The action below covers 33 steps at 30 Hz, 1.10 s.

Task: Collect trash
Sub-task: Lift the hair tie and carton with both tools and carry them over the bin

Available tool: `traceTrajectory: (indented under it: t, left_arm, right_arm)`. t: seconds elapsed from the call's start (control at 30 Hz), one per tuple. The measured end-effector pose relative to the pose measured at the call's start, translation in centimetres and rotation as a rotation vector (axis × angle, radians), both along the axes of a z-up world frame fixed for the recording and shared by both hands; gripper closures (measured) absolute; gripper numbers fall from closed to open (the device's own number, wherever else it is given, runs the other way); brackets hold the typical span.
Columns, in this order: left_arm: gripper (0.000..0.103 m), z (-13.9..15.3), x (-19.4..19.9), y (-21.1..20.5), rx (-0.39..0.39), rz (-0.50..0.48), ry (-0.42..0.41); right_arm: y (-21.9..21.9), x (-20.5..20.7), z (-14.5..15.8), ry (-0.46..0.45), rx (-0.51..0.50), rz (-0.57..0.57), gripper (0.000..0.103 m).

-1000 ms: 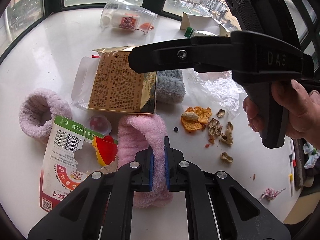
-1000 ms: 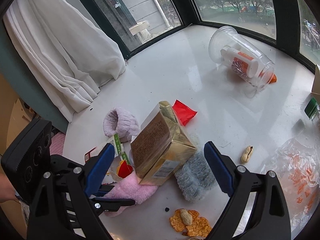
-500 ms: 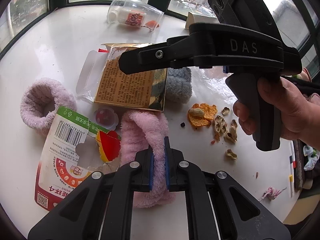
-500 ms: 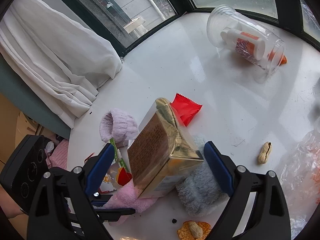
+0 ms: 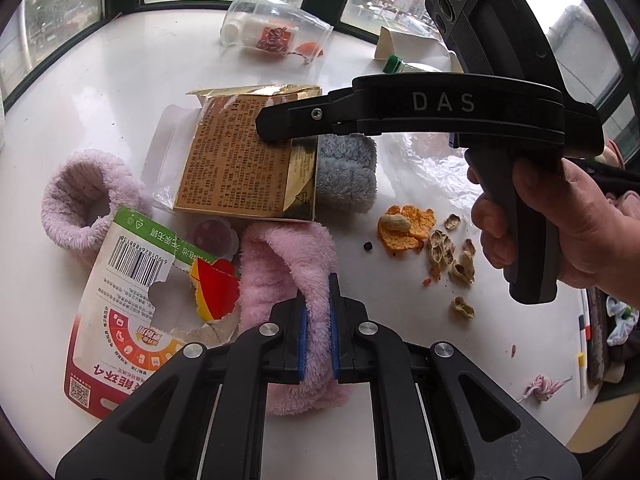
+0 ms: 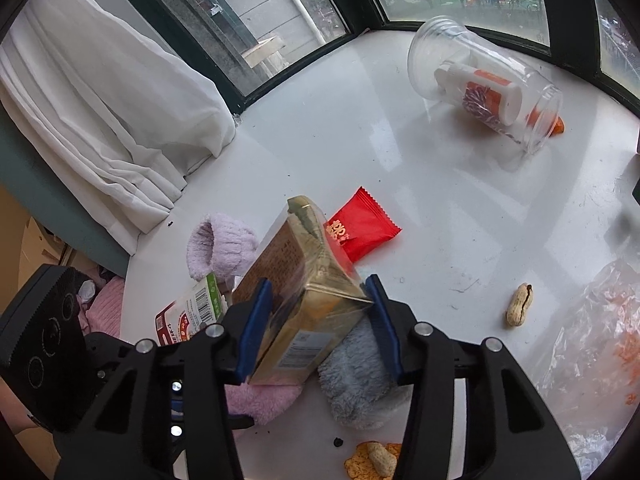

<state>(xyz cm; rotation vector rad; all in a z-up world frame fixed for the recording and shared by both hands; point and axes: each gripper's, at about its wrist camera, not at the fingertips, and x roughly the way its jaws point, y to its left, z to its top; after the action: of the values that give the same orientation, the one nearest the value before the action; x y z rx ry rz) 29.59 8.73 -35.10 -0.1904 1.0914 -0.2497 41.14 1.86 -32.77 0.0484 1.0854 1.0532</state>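
On the white table (image 6: pixel 360 120) trash and socks lie mixed. A gold box (image 6: pixel 304 304) in clear wrap leans on a grey sock (image 6: pixel 360 384). My right gripper (image 6: pixel 318 298) straddles that box; its jaws are closing and the blue pads touch the box on both sides. In the left wrist view the same gold box (image 5: pixel 240 168) lies under one of the right gripper's fingers (image 5: pixel 304 120), held by a person's hand (image 5: pixel 560 224). My left gripper (image 5: pixel 317 300) is shut on a pink fuzzy sock (image 5: pixel 280 264).
A tipped clear cup (image 6: pixel 488 88) holding a bottle lies far back. A red wrapper (image 6: pixel 360 228), a lilac sock (image 5: pixel 84 200), a torn packet (image 5: pixel 120 300), peanut shells (image 5: pixel 448 252), a whole peanut (image 6: pixel 520 304) and a crinkled plastic bag (image 6: pixel 600 340) surround the box. A white curtain (image 6: pixel 100 112) hangs at left.
My right gripper's jaws have closed from wide apart onto the gold box and the gripper has come in closer to it. The left gripper has stayed on the pink sock.
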Motion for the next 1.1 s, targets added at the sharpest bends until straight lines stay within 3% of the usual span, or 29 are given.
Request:
traceTrajectory:
  t: [0.33,0.67,1.1]
  left_arm:
    - [0.096,0.2,-0.4,0.2,-0.001,0.02,-0.004]
    - [0.096,2.0,-1.7,0.2,0.0,0.033,-0.027]
    - [0.096,4.7,-2.3,-0.9,-0.008,0.035,-0.065]
  right_arm:
    - [-0.2,0.5,0.1,0.061,0.03,-0.041,0.063]
    - [-1.9,0.0,3.2,0.003,0.051,-0.074,0.068]
    - [-4.1,-2.0,7.3,-0.1,0.002,-0.071,0.068]
